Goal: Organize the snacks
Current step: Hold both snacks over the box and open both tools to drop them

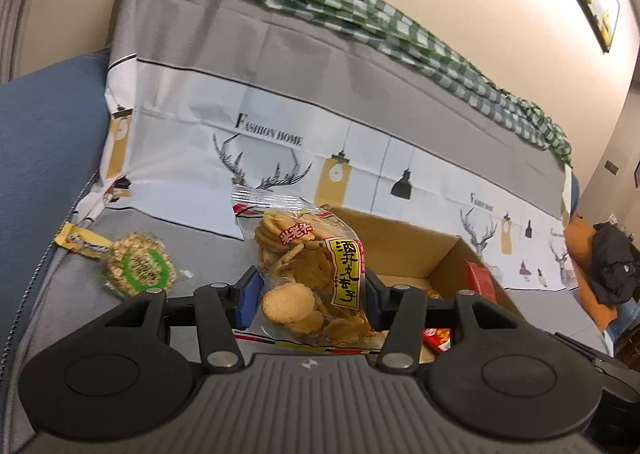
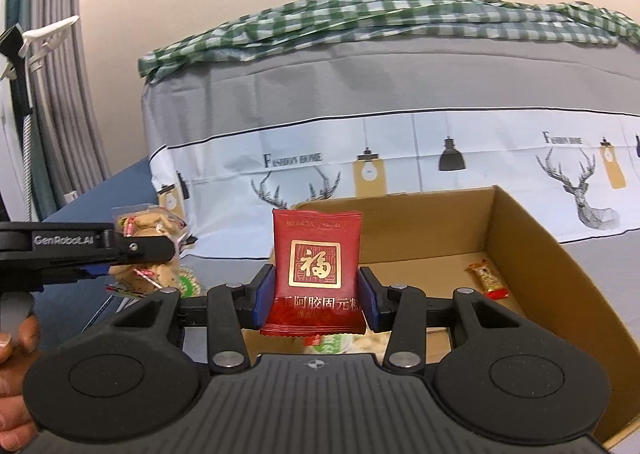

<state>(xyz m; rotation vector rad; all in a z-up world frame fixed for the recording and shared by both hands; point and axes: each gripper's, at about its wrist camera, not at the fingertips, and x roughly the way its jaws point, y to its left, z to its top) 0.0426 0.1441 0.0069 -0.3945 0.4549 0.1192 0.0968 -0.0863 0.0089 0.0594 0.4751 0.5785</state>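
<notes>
Nearest, in the left wrist view: left gripper about half closed, blue pads pressing on both sides of a clear bag of round crackers, lifted clear of the seat. In the right wrist view: right gripper closed a little narrower on a red packet with a gold character, kept upright between the pads. Both seem firmly pinched, with no gap visible at the pads.

Just behind and below: cardboard box, open at the top, standing on the grey sofa cover. Red packet above its near edge, cracker bag just beside its left wall, neither yet inside.

Already inside: a small orange bar on the bottom near the right wall, and some more wrappers under the grippers, too hidden to identify.

Further left, outside the box: a round nut cake with a green ring and a small yellow packet, lying just beside each other on the cover, untouched.

Judged as about the middle of the task: a few snacks stored, two in the air and ready to be put in, at least two left to collect afterwards.

Farthest: green checked cloth along the sofa back, no part of the work.
</notes>
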